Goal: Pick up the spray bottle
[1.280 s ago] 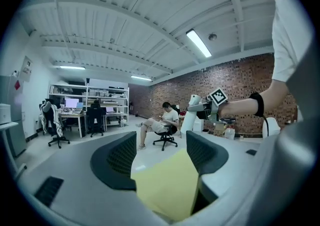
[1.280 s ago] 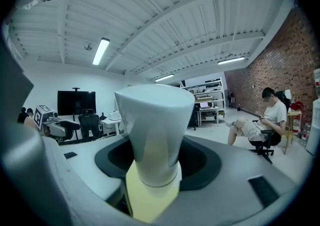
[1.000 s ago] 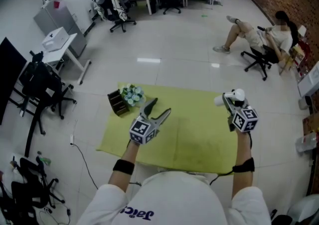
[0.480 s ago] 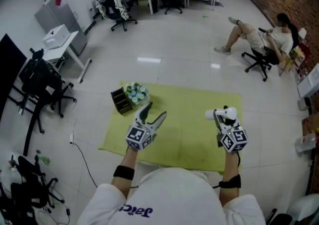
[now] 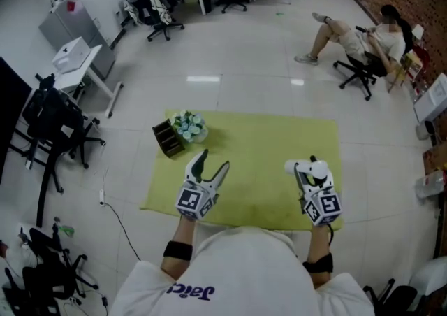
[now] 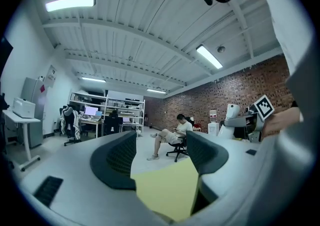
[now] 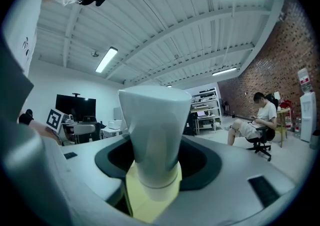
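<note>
My right gripper (image 5: 306,176) is shut on the white spray bottle (image 5: 307,167) and holds it upright above the near right part of the yellow-green mat (image 5: 265,143). In the right gripper view the bottle (image 7: 154,125) stands between the dark jaws and fills the centre. My left gripper (image 5: 213,162) hovers over the mat's near left part, open, with nothing between its fingers. Only mat (image 6: 167,190) and floor show between the jaws in the left gripper view (image 6: 160,152), and the held bottle (image 6: 232,112) appears far to its right.
A dark slotted organiser (image 5: 166,138) and a bunch of pale flowers (image 5: 188,126) sit at the mat's far left corner. A black office chair (image 5: 52,126) and a white table (image 5: 78,59) stand to the left. A person sits on a chair (image 5: 363,45) at the back right.
Both grippers have drawn back toward the mat's near edge. The right one carried the spray bottle inward from the far right edge; the left stayed open.
</note>
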